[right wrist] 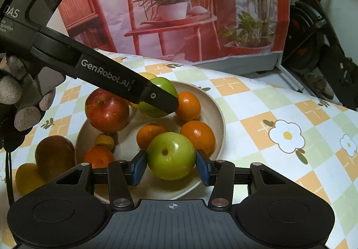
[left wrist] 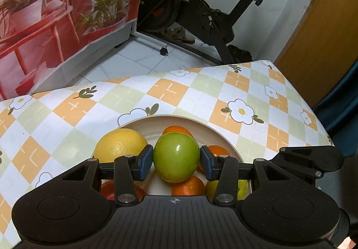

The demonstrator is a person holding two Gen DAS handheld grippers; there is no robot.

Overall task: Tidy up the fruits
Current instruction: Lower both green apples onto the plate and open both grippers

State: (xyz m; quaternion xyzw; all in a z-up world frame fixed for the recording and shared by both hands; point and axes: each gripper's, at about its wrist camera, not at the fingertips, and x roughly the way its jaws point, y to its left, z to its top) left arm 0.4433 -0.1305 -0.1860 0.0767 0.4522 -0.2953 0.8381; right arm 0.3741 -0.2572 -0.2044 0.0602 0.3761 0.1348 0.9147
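— Right gripper [right wrist: 171, 165]? Tilted down over the plate [right wrist: 220, 114], squeezing a green apple [right wrist: 171, 156].

— Left gripper [left wrist: 176, 162]? Tilted down too, pinching another green apple [left wrist: 176, 157]. Farther back, hiding part of a lemon [right wrist: 146, 76].

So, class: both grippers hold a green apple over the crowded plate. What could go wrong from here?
1. Each green apple is round and glossy, pinched only at its sides, so it may slip from the pads.
2. The plate is nearly full; a dropped apple could knock an orange off.
3. The left gripper and right gripper work close together and might collide.
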